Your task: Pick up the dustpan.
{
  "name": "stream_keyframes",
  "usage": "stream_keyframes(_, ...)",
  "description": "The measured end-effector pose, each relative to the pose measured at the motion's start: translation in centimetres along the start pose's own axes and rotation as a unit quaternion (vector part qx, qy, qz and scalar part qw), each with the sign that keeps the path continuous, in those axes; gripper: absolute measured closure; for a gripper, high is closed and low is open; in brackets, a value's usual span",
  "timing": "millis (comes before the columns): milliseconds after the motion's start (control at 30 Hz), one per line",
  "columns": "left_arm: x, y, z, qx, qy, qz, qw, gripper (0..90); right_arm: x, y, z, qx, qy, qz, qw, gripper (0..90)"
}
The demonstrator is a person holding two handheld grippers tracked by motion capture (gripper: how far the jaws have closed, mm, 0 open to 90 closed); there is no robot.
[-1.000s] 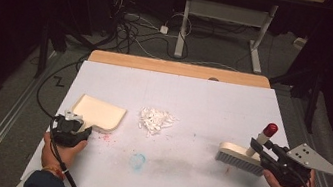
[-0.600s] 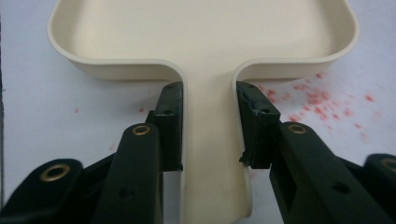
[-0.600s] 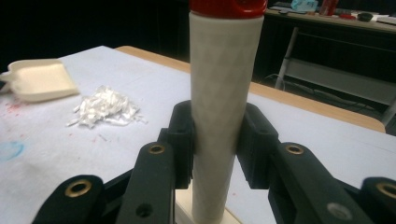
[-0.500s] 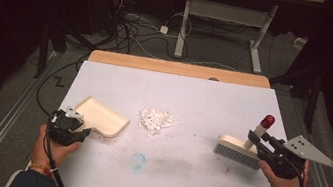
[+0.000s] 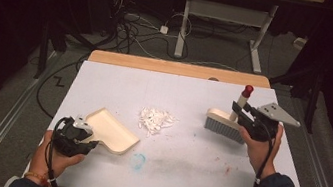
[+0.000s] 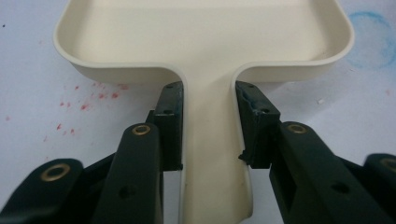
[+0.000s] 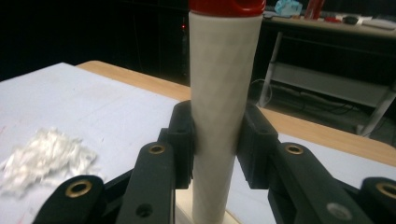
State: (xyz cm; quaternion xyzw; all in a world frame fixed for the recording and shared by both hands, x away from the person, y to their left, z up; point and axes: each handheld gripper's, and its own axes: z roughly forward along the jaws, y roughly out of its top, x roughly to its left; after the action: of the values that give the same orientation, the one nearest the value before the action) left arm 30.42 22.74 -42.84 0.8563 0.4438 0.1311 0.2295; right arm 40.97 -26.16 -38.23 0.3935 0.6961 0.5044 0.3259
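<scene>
Two tools are in hand over one white table (image 5: 120, 86), whose sheet carries a faint blue ring (image 5: 138, 160), a grey smear and some red specks (image 6: 84, 100); none of these marks forms a letter, and no brand, label or readable writing can be made out on anything here. A wooden strip (image 5: 178, 68) shows along the far edge of the table.

Next in size, the cream dustpan (image 5: 110, 129) lies at the near left, its open mouth turned toward the middle of the table. The left gripper (image 6: 208, 126) is clenched on the dustpan's flat handle, one black pad pressed to each side, as the left gripper view shows plainly.

At the right, the brush (image 5: 224, 124) has a grey bristle head, a cream handle and a red cap at the top. The right gripper (image 7: 215, 149) grasps that handle, its jaws tight on both sides, and the handle stands nearly upright between them.

Smallest, a heap of white shreds (image 5: 156, 120) sits between dustpan and brush, apart from both.
</scene>
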Motion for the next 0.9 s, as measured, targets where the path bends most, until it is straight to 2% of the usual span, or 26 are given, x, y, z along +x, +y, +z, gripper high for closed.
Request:
stream_keyframes(67, -0.2, 0.1, 0.0, 0.0, 0.0, 0.006, 1.0, 63.0, 0.2, 0.6, 1.5, 0.004, -0.003, 0.0, 1.0, 70.1)
stream_keyframes(100, -0.3, 0.1, 0.0, 0.001, -0.003, 0.008, 1.0, 63.0, 0.2, 0.6, 1.5, 0.004, -0.003, 0.0, 1.0, 70.1)
stream_keyframes(200, -0.6, 0.1, 0.0, 0.001, -0.007, 0.013, 0.9999, 63.0, 1.0, 1.4, 3.3, 0.007, -0.009, -0.011, 0.9999, 70.1)
stream_keyframes(233, -0.6, 0.0, 0.0, 0.001, -0.007, 0.016, 0.9998, 63.0, 1.7, 2.1, 4.5, 0.004, -0.007, -0.013, 0.9999, 70.1)
stream_keyframes(367, -0.9, 0.0, 0.3, 0.001, -0.011, 0.022, 0.9997, 63.0, 2.7, 3.1, 5.8, -0.003, -0.005, -0.017, 0.9998, 70.1)
stream_keyframes(567, -1.3, 0.2, 0.7, 0.005, -0.016, 0.028, 0.9995, 62.9, 5.0, 5.0, 8.5, -0.023, 0.01, 0.001, 0.9997, 70.2)
stream_keyframes(633, -1.3, 0.2, 0.8, 0.007, -0.017, 0.029, 0.9994, 62.9, 5.4, 5.2, 9.0, -0.023, 0.011, 0.002, 0.9997, 70.2)
stream_keyframes(667, -1.3, 0.2, 0.8, 0.007, -0.018, 0.029, 0.9994, 63.0, 6.2, 5.4, 9.8, -0.027, 0.01, 0.007, 0.9996, 70.2)
stream_keyframes(700, -1.3, 0.3, 0.9, 0.008, -0.019, 0.031, 0.9993, 63.0, 6.2, 5.4, 9.8, -0.027, 0.01, 0.007, 0.9996, 70.2)
stream_keyframes(767, -1.3, 0.3, 1.0, 0.009, -0.02, 0.032, 0.9992, 62.9, 7.5, 5.4, 11.2, -0.025, 0.011, 0.004, 0.9996, 70.2)
stream_keyframes(800, -1.3, 0.3, 1.1, 0.011, -0.021, 0.033, 0.9992, 62.9, 7.5, 5.4, 11.2, -0.025, 0.011, 0.004, 0.9996, 70.2)
stream_keyframes(900, -1.4, 0.4, 1.4, 0.014, -0.023, 0.037, 0.9989, 62.9, 9.1, 4.9, 12.8, -0.014, 0.011, 0.006, 0.9998, 70.2)
